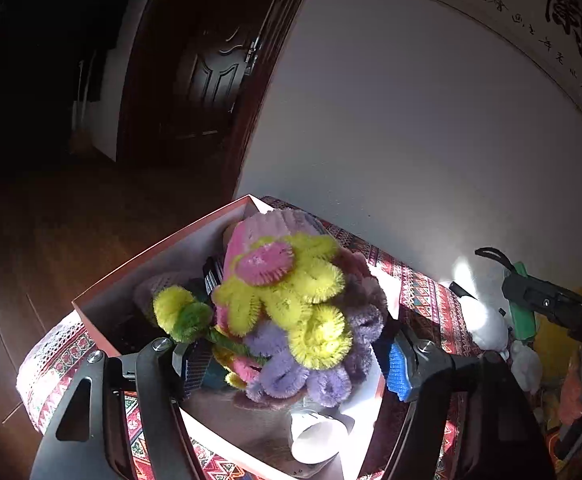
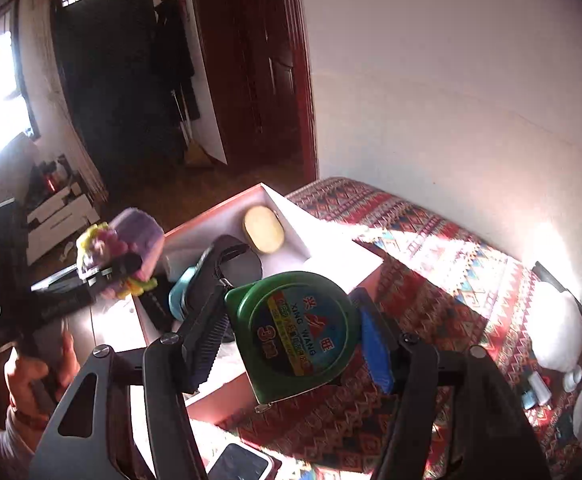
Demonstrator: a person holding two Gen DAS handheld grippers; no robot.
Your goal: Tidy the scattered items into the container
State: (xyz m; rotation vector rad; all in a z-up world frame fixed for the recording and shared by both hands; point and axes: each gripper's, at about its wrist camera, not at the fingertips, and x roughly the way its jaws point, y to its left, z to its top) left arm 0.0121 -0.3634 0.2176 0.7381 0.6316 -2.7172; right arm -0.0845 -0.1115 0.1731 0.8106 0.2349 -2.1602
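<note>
My left gripper (image 1: 295,364) is shut on a fuzzy pipe-cleaner flower bouquet (image 1: 291,308) in yellow, pink and purple, and holds it over the open pink box (image 1: 139,264). The bouquet (image 2: 121,248) and the left gripper (image 2: 123,270) also show at the left of the right wrist view. My right gripper (image 2: 291,336) is shut on a green tape measure (image 2: 295,328), just above the near right side of the box (image 2: 283,208). In the box lie a yellow oval item (image 2: 263,230), a dark strap and a blue item (image 2: 181,292).
The box stands on a red patterned cloth (image 2: 431,272) against a white wall. White soft toys (image 2: 559,332) and small bottles lie at the right. A white cup (image 1: 315,438) lies on its side in the box. A phone (image 2: 239,462) lies near the front edge.
</note>
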